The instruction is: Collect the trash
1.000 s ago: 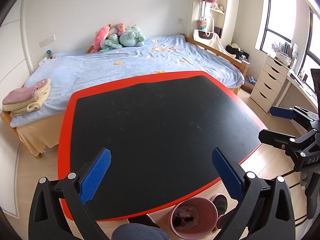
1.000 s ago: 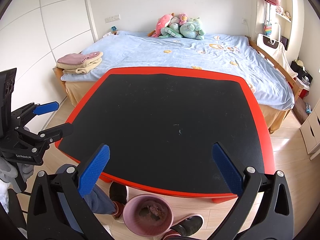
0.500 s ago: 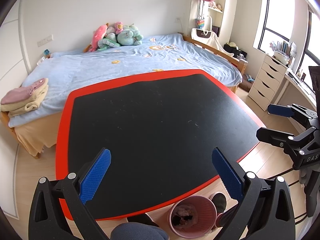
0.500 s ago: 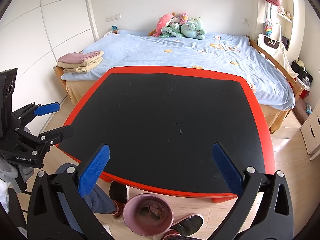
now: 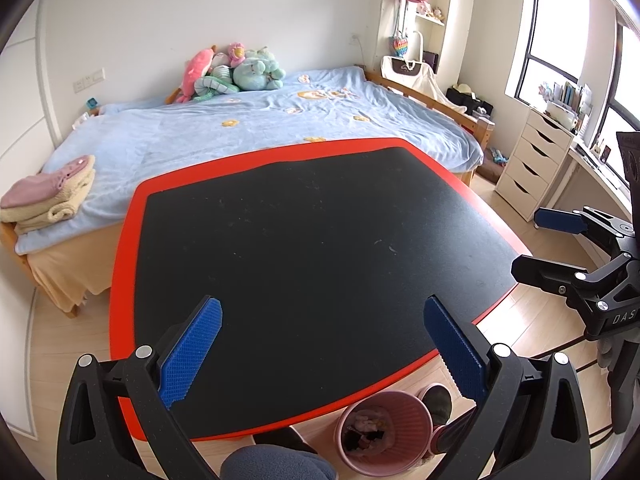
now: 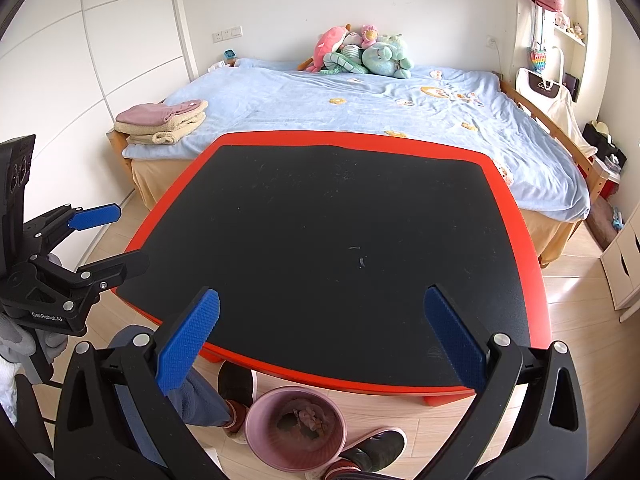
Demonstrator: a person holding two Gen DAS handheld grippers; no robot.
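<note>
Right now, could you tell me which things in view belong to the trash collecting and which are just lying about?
Part of the job:
pink bin
left gripper
right gripper
table

Just lying about:
stuffed toys
folded towels
white drawers

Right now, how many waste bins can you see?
1: a pink bin on the floor by the red table's near edge, between the person's feet. Others may be hidden.

Bright daylight from window on my right, panes blown out white. Soft, faint shadows under table. Matte black mat shows no glare. Strong fisheye bend at edges, dark vignette in corners. Focus sharp throughout, no motion blur.
</note>
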